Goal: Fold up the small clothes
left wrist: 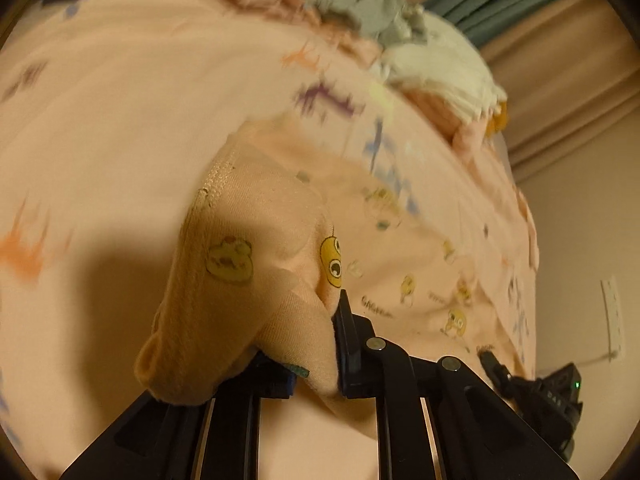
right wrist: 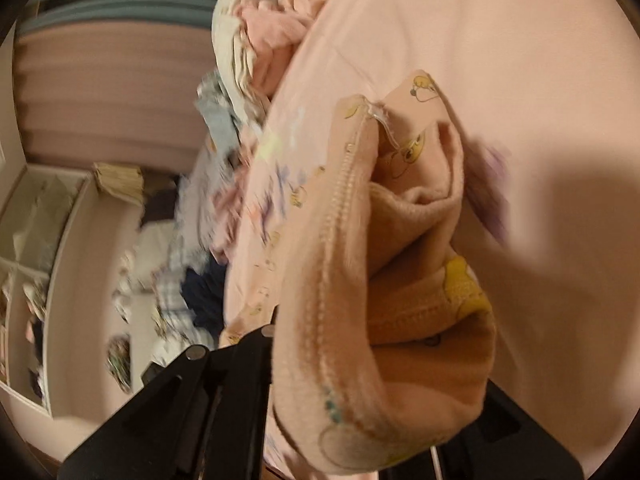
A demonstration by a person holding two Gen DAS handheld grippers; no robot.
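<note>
Both grippers clamp 1 peach garment (left wrist: 256, 280) with yellow cartoon prints: left gripper (left wrist: 316, 360) jaws pinch a bunched edge, right gripper (right wrist: 360, 360) jaws are buried in its folds. Garment lifted over pink bed sheet (left wrist: 120, 120); plush toy (left wrist: 400, 28) far right.

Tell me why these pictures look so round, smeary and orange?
Left wrist view: fisheye bending, warm dim light, the printed bedsheet streaked by motion, a dark shadow lower left, while the pinched peach garment stays sharp. Right wrist view: the laundry pile at left is smeared, and a broad shadow lies at right.
</note>
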